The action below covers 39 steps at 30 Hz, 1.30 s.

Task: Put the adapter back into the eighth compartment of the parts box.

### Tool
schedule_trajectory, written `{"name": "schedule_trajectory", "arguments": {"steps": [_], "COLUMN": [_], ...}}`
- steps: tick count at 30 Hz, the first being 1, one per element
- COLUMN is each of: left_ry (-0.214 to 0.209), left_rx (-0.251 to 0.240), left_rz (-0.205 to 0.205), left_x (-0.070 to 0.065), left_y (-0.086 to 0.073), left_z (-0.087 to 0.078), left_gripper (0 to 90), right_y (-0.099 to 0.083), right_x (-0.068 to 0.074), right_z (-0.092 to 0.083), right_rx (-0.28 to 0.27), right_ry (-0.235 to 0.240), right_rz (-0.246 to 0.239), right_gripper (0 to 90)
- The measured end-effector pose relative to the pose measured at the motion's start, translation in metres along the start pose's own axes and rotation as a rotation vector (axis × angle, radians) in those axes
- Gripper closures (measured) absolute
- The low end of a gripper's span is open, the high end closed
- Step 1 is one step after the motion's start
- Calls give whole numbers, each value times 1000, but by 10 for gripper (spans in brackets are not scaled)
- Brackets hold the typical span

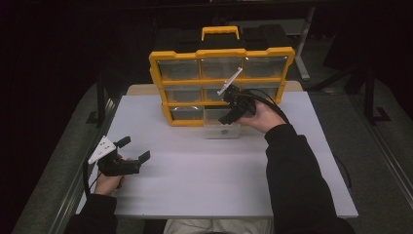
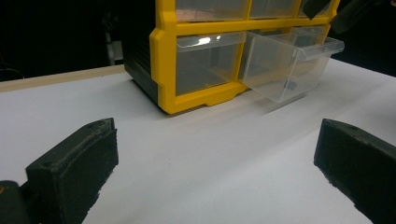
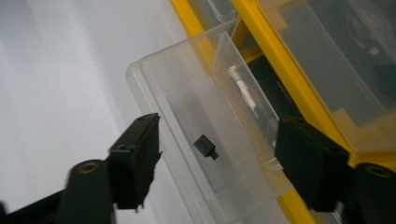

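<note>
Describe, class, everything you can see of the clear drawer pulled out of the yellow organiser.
The clear drawer is see-through plastic, an open-topped box with a lip along its front edge. It sticks out of the bottom row of the yellow organiser, its back end in the frame, its front over the white table. One small black part lies on its floor. The right gripper hangs above it, jaws open on either side, not pressing it.
</note>
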<state>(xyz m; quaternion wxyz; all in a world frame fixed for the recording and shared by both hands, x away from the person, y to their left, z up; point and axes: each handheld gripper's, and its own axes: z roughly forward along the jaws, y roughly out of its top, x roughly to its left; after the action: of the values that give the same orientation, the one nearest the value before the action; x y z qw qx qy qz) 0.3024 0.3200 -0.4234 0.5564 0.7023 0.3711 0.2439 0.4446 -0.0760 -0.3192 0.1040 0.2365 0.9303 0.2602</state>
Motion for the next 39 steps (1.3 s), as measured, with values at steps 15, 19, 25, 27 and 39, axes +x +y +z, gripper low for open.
{"name": "schedule_trajectory", "arguments": {"steps": [15,19,25,27,39], "left_ry": [0,2,3,4,4], "left_rx": [1,2,4,4,8], "left_rz": [-2,-4,-5,-5,-4], "left_x": [0,0,0,0,0], "left_y": [0,0,-1,-1,-1], "left_z": [0,0,0,0,1], "left_gripper": [0,0,0,0,0], "right_y": [-24,-33,-44,-49,-73], "right_x": [-2,-3,-4,-4,-1], "right_z": [-23,-28,-33,-34,-37], "right_rx": [-70,-94,-126,-131,-155], "right_ry": [12,11,10,7,-4], "right_rz": [56,74,94,98,126], "right_gripper": [0,0,0,0,0]}}
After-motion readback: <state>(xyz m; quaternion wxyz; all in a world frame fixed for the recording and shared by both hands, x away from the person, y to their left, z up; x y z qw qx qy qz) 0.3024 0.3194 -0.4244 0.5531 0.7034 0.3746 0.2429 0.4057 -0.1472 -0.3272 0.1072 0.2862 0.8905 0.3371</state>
